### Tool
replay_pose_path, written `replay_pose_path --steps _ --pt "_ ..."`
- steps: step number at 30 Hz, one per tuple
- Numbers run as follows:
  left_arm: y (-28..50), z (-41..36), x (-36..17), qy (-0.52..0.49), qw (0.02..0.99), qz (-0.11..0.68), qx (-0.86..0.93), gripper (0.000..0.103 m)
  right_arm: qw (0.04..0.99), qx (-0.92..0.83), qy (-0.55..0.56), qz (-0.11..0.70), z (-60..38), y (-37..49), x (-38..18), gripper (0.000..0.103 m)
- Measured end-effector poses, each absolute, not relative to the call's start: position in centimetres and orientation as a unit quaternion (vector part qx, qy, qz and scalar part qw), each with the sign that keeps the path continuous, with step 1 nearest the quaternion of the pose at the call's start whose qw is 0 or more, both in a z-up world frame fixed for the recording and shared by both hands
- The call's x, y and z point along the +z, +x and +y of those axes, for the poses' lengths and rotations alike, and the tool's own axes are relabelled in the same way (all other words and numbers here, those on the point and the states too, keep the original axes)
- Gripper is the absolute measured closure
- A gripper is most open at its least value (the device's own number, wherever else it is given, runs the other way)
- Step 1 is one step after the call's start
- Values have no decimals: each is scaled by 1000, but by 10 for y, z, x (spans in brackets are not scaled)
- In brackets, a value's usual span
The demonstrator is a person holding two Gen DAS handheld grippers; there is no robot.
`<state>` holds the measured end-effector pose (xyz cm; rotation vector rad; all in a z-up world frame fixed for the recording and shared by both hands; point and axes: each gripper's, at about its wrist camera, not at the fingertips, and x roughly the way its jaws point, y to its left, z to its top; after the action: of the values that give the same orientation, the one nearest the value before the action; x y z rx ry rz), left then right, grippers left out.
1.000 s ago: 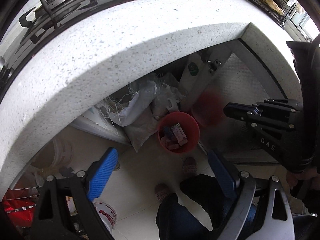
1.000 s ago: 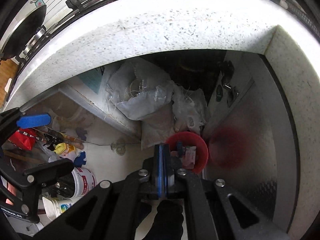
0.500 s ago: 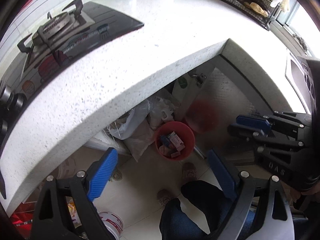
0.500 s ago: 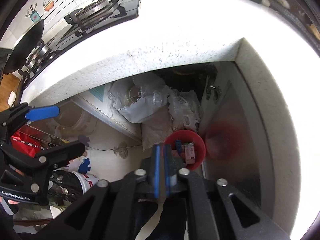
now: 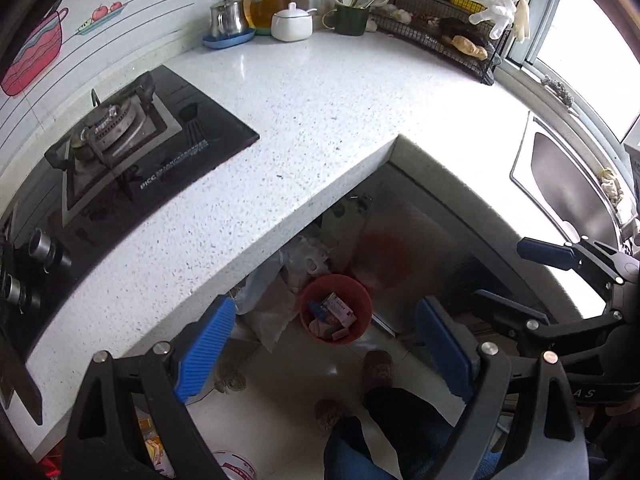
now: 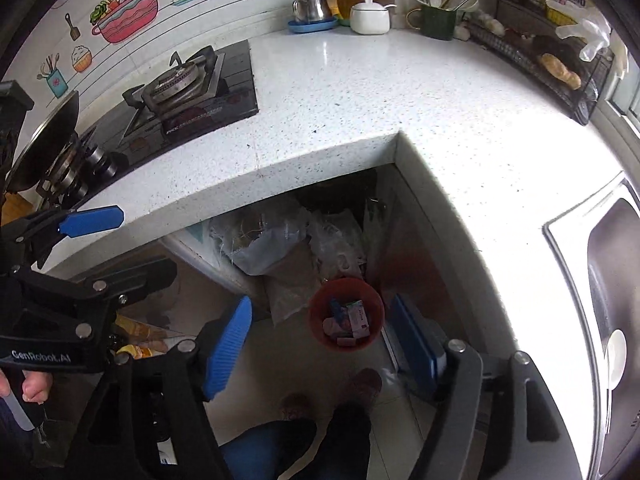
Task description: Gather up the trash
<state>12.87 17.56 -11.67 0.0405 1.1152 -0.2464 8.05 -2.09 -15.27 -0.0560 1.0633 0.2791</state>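
Observation:
A red trash bin (image 5: 362,294) stands on the floor under the counter corner, with small boxes and wrappers (image 5: 334,314) inside. My left gripper (image 5: 325,308) hangs high above it, open and empty. In the right wrist view the same bin (image 6: 320,304) lies far below my right gripper (image 6: 322,306), whose jaws are opening with nothing between them. Each gripper shows in the other's view: the right gripper (image 5: 520,276) at the right edge, the left gripper (image 6: 120,244) at the left edge.
A white speckled countertop (image 5: 320,120) wraps the corner, with a gas stove (image 5: 132,148) on the left and a steel sink (image 5: 568,184) on the right. Jars and a wire rack (image 5: 440,36) line the back. Sacks (image 6: 272,248) sit under the counter. A person's legs (image 5: 384,420) stand below.
Both grippers have risen, so the countertop, stove and back wall now fill the views and the bin looks smaller. The right gripper's jaws went from shut to wide apart.

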Motion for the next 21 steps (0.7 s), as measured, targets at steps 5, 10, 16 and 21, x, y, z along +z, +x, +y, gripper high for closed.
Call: replay_pose_path --steps 5,10,16,21 --pt "121 171 -90 16 851 510 -126 12 872 102 -17 478 -37 70 -129 5" --pt "105 160 -77 13 858 499 -125 12 887 85 -18 453 -47 53 -110 1" --pt "73 139 -62 14 869 481 -117 12 899 87 -30 427 -58 28 -95 1" --pt "32 121 -50 5 877 469 -102 12 904 94 -35 416 -73 -3 -85 1"
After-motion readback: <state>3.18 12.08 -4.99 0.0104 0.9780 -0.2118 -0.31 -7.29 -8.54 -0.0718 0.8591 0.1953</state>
